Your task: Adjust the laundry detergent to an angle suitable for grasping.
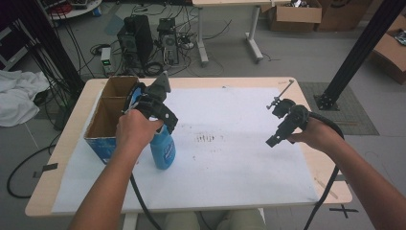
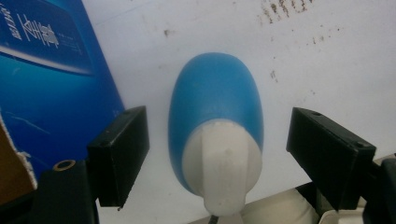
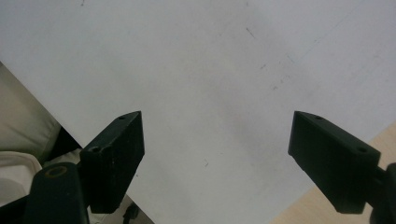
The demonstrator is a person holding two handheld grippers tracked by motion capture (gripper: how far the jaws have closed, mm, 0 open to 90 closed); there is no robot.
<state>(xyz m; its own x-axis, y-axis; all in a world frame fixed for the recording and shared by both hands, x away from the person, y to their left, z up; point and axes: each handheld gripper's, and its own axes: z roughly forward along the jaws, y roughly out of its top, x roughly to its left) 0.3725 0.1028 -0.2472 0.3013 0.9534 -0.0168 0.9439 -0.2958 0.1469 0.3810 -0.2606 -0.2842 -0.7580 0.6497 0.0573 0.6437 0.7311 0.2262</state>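
White paper sheeting [image 1: 230, 158] is covering the pale wooden table [image 1: 72, 124], and the work is being done on it. Nearest the person, the left gripper [image 2: 217, 149] is being held directly above the blue plastic spray bottle with a white nozzle cap [image 2: 215, 126], its jaws being kept wide apart with the bottle's cap lying between them and touching neither. In the high view the same left gripper [image 1: 160, 115] is being poised over the bottle [image 1: 163, 149], which is standing upright just beside the blue-sided open cardboard box [image 1: 107, 117] on the gripper's outer side. Off to the other side, well apart from the bottle, the right gripper [image 1: 280, 122] is being held above bare paper, jaws likewise being kept wide, with nothing between them; in its own view the right gripper [image 3: 217, 154] is being aimed at plain paper near the table's edge.

Farther off, computer towers [image 1: 139, 40] and cables are lying on the floor beyond the table.

The step in hand is judged to be the approach for grasping the bottle. The next move is likely being called for as a descent until the jaws flank the neck, then a closing on it.
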